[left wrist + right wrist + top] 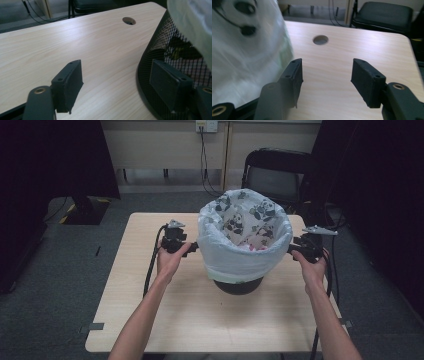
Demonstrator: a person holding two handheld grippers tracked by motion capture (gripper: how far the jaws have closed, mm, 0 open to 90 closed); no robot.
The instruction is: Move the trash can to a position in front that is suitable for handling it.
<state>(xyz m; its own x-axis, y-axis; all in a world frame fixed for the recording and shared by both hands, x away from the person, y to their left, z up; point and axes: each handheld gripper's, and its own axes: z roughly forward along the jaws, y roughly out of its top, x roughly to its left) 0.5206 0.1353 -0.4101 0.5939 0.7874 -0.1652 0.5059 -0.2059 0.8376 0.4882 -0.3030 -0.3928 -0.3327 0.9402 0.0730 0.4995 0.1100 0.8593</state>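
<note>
A black mesh bin [238, 285] stands at the middle of the wooden table [150, 320], lined with a white panda-print bag [240, 255] folded down over its rim. My left gripper [194, 247] is at the bag's left side, open. In the left gripper view the left gripper [117, 85] has one jaw close against the mesh bin [155, 50], below the bag's edge [195, 20]. My right gripper [291, 248] is at the bag's right side. In the right gripper view the right gripper [327, 80] is open over bare table, with the bag [244, 50] just beside one jaw.
Something pink lies inside the bag [248, 247]. A round cable hole [320, 39] is in the table behind the bin. A black chair [275, 175] stands beyond the table's far edge. Cables trail from both grippers off the table sides.
</note>
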